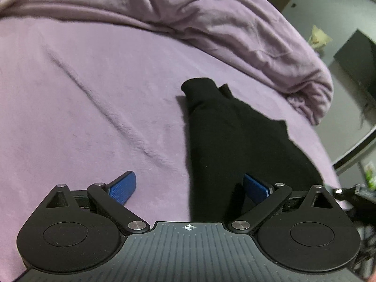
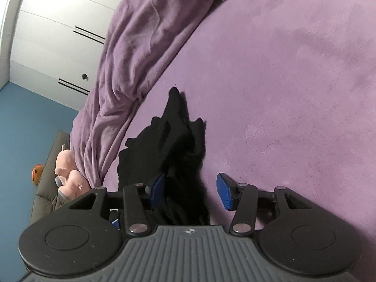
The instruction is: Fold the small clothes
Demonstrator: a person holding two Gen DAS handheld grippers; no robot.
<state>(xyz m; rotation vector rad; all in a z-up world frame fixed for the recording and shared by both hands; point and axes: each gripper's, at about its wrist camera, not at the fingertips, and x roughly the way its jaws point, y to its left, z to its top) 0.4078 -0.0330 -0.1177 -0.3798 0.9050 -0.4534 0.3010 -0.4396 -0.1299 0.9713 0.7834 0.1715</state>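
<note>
A purple bed fills the room, its blanket bunched along the far edge. The left gripper hovers with fingers spread wide, the black garment lying crumpled between and beyond them. Only the right wrist view shows white wardrobe doors and a pink plush toy; there the right gripper stands half open, cloth between its fingers, unpinched.

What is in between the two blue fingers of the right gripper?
In the right wrist view, the black garment lies between the fingers of the right gripper. The jaws stand apart and do not pinch it; purple bedsheet shows beside it.
</note>
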